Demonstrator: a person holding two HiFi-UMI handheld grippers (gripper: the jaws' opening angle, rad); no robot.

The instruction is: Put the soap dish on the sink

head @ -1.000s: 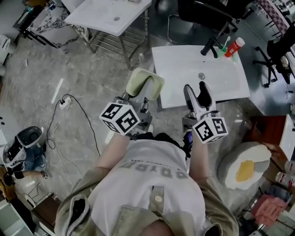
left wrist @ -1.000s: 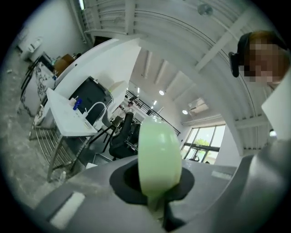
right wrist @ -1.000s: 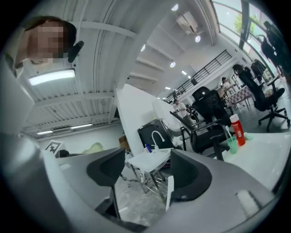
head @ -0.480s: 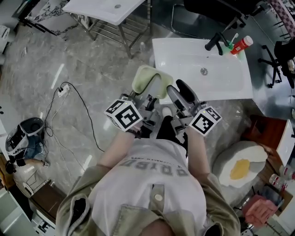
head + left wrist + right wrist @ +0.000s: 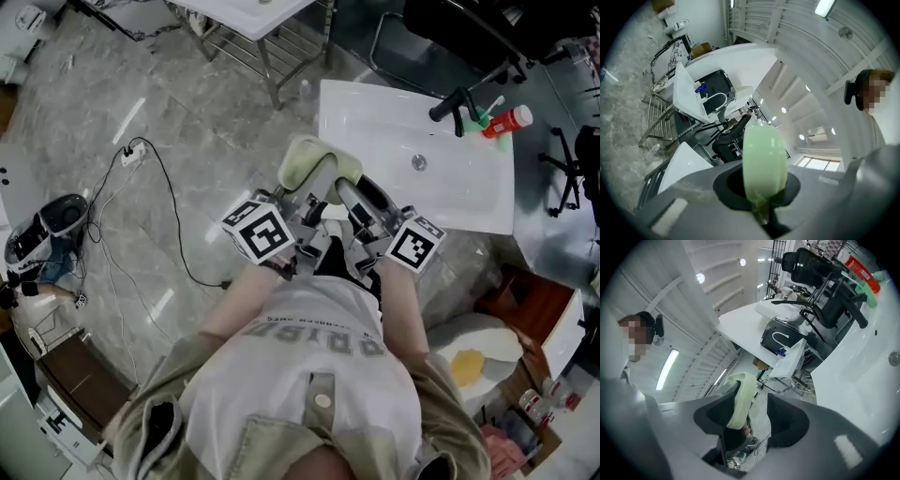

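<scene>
The soap dish (image 5: 305,157), pale green, is held on edge, clamped between the closed jaws of the left gripper (image 5: 312,190). It is also flanked by the jaws of the right gripper (image 5: 360,192), which have just been closing. One pad is touched and the other stands apart. The white sink (image 5: 375,122) is seen just beyond both grippers.
</scene>
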